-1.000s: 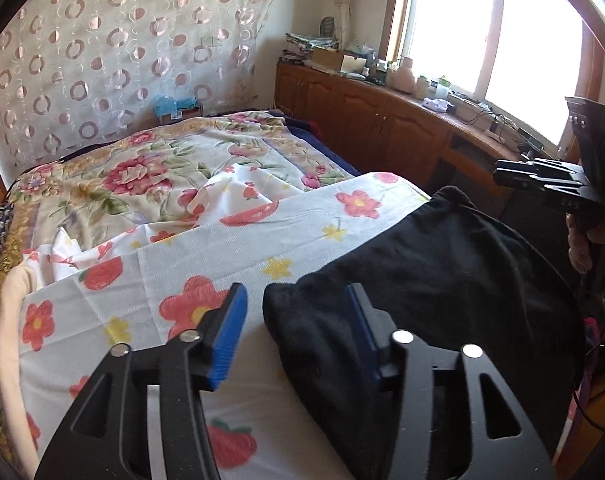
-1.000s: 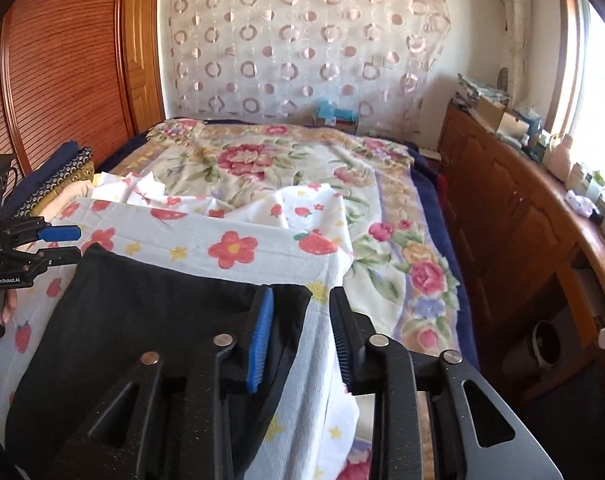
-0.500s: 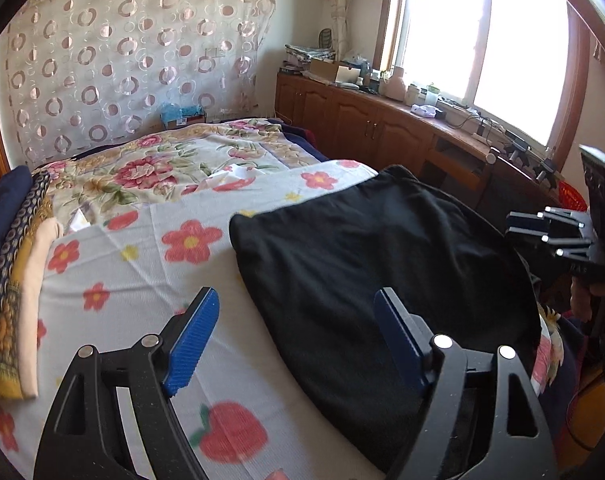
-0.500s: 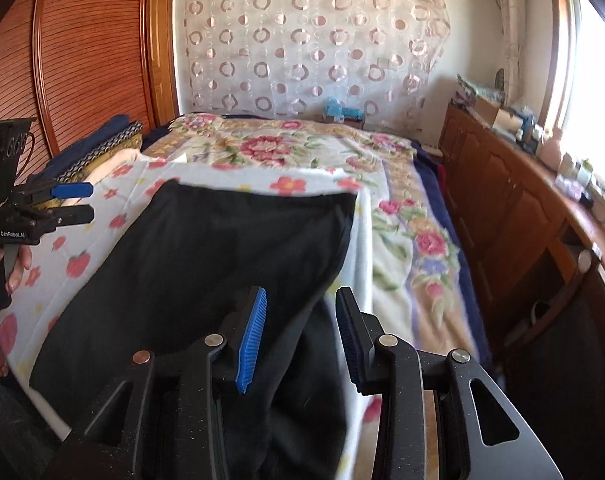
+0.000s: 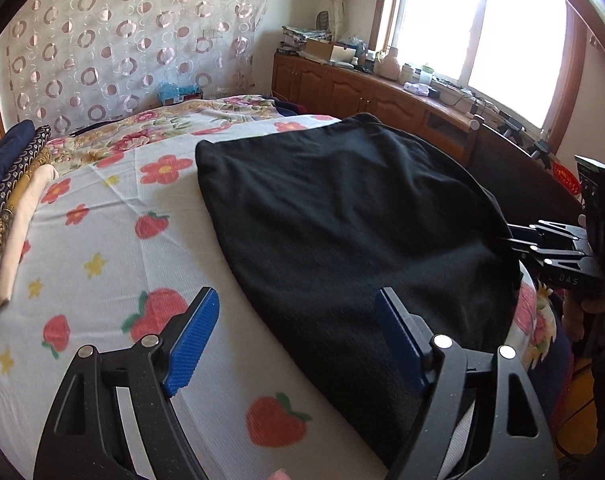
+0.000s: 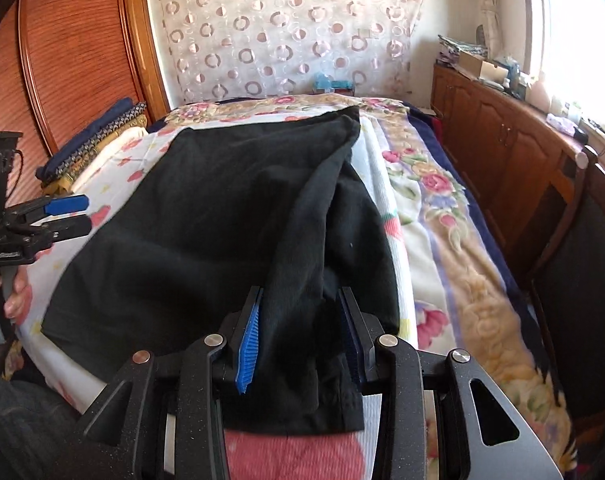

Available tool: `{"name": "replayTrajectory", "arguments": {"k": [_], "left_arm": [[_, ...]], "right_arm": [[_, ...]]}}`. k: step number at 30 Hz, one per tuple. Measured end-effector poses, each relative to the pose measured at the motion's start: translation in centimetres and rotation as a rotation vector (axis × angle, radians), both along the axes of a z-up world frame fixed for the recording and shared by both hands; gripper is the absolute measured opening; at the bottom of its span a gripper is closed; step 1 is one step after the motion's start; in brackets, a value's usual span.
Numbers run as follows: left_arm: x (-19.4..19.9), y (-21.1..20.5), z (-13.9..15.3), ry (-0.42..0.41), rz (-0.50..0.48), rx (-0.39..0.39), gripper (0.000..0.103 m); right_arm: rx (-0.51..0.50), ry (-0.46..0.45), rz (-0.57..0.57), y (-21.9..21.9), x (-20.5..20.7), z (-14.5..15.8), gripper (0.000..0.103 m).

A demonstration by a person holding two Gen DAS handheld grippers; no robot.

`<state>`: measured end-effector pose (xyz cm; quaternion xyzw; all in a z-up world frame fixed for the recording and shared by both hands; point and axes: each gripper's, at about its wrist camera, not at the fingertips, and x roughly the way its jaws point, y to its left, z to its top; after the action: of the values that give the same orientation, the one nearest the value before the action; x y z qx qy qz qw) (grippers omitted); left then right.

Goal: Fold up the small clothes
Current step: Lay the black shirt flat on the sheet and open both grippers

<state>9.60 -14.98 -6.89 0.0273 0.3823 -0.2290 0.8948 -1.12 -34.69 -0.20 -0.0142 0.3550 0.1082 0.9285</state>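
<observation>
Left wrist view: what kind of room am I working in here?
A bedroom, most likely: a bed under floral sheets, a curtain behind it, and wooden cabinets below a sunny window.

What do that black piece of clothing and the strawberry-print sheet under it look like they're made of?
Black garment: probably soft matte knit, maybe cotton; it drapes limply, shows faint fuzz, no sheen.
Strawberry sheet: seemingly thin woven or waffle-textured cotton; a fine grid shows in the weave, with printed strawberries and flowers.

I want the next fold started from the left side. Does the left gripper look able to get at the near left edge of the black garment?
Probably yes: the left gripper is open, with the black garment edge lying unobstructed between its fingers.
</observation>
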Motion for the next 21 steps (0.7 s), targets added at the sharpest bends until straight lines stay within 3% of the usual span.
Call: {"name": "replayTrajectory", "arguments": {"k": [7, 11, 17, 21], "left_arm": [[-1.3, -0.8, -0.5, 0.01, -0.037, 0.016, 0.081], [-1.5, -0.7, -0.6, 0.018, -0.035, 0.012, 0.081], [-2.1, -0.4, -0.4, 0.012, -0.038, 0.007, 0.081], [-2.4, -0.2, -0.5, 0.02, -0.037, 0.006, 0.081]], "right_arm": [[-0.002, -0.008, -0.013, 0.6, 0.1, 0.2, 0.037], [-0.041, -0.035, 0.009, 0.7, -0.5, 0.5, 0.004], [-0.007, -0.046, -0.04, -2.0, -1.9, 2.0, 0.003], [-0.008, 0.001, -0.055, -2.8, -1.9, 0.8, 0.003]]}}
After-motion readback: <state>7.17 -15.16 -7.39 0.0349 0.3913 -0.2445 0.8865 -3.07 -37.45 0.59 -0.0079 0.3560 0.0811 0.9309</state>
